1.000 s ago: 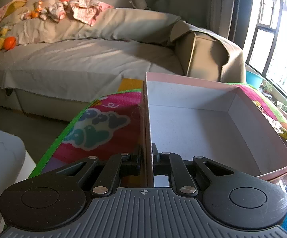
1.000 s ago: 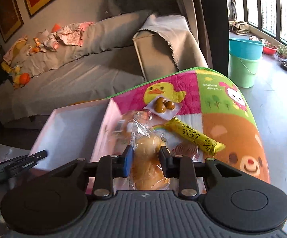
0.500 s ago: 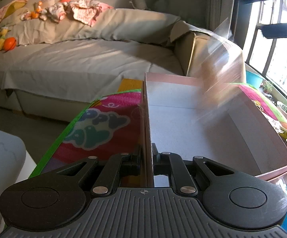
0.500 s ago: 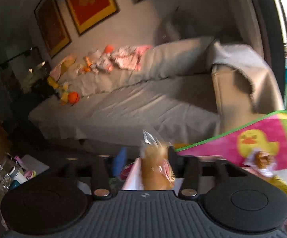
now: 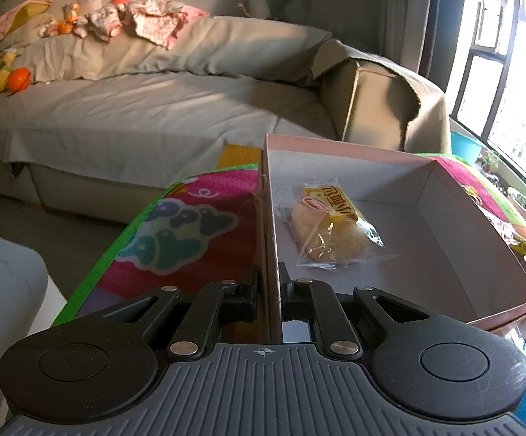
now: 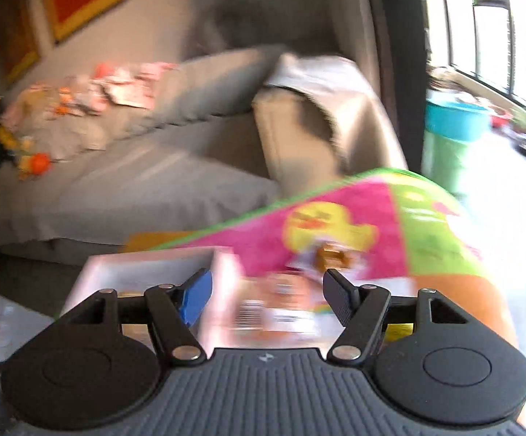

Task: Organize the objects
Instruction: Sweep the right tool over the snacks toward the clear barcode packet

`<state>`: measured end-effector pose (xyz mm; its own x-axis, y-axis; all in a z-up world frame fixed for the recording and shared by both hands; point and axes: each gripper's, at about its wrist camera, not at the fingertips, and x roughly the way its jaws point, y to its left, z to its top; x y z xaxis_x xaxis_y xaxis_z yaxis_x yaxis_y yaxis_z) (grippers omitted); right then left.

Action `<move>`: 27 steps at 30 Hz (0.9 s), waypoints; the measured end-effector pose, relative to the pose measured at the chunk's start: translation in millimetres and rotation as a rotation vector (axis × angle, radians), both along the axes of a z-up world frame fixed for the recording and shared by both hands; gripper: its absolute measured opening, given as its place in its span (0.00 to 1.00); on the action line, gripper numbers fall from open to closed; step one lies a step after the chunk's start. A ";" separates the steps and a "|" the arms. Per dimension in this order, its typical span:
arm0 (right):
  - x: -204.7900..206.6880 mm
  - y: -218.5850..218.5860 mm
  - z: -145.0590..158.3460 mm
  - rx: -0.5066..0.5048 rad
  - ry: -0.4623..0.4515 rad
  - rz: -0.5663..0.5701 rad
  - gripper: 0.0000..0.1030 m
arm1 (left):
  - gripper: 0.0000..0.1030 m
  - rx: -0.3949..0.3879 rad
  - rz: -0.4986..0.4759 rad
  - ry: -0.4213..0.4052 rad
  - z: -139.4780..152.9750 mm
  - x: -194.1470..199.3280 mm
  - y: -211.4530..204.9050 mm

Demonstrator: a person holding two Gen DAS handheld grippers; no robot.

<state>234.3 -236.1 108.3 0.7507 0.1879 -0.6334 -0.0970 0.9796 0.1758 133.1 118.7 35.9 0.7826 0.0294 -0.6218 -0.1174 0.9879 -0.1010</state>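
Left wrist view showed the left gripper (image 5: 269,290) pressed together on the near wall of the shallow pink cardboard box (image 5: 444,250), and a clear-wrapped yellow bread bun (image 5: 330,230) now lay on the box floor just ahead and right of its fingers, where a second earlier the box was bare. The right gripper (image 6: 267,299), which had been carrying that bun, was spread wide with nothing between its fingers, its view blurred above the remaining snack packets (image 6: 281,312) on the colourful cartoon play mat (image 6: 390,232), so one item seemed stowed and the next pick seemed due.
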 end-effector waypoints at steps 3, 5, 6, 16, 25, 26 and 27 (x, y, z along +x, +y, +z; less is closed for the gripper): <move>31.5 -20.5 -20.1 -0.018 0.046 -0.074 0.78 | 0.11 0.005 0.001 0.003 0.2 0.9 -0.7; 56.1 -27.1 -36.4 -0.005 0.094 -0.120 0.81 | 0.11 0.006 0.003 0.007 0.7 1.1 -1.4; 69.6 -25.4 -44.4 -0.002 0.119 -0.130 0.81 | 0.11 0.008 0.003 0.008 0.8 1.1 -1.8; 172.1 26.7 -105.7 -0.153 0.231 -0.131 0.92 | 0.11 0.015 -0.005 0.010 4.5 -2.1 -2.9; 99.1 -2.0 -86.1 -0.100 0.269 0.067 0.70 | 0.11 -0.015 0.020 0.002 3.9 -3.9 -2.3; 83.4 -7.2 -82.7 -0.112 0.263 0.074 0.68 | 0.11 -0.020 0.023 0.002 3.9 -4.4 -2.1; 71.8 -11.6 -79.8 -0.127 0.259 0.076 0.60 | 0.11 -0.023 0.027 0.001 4.0 -5.0 -2.1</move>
<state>306.1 -247.7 28.4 0.5479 0.1447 -0.8240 -0.1387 0.9870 0.0810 128.1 116.6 39.9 0.7811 0.0361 -0.6234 -0.1440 0.9818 -0.1237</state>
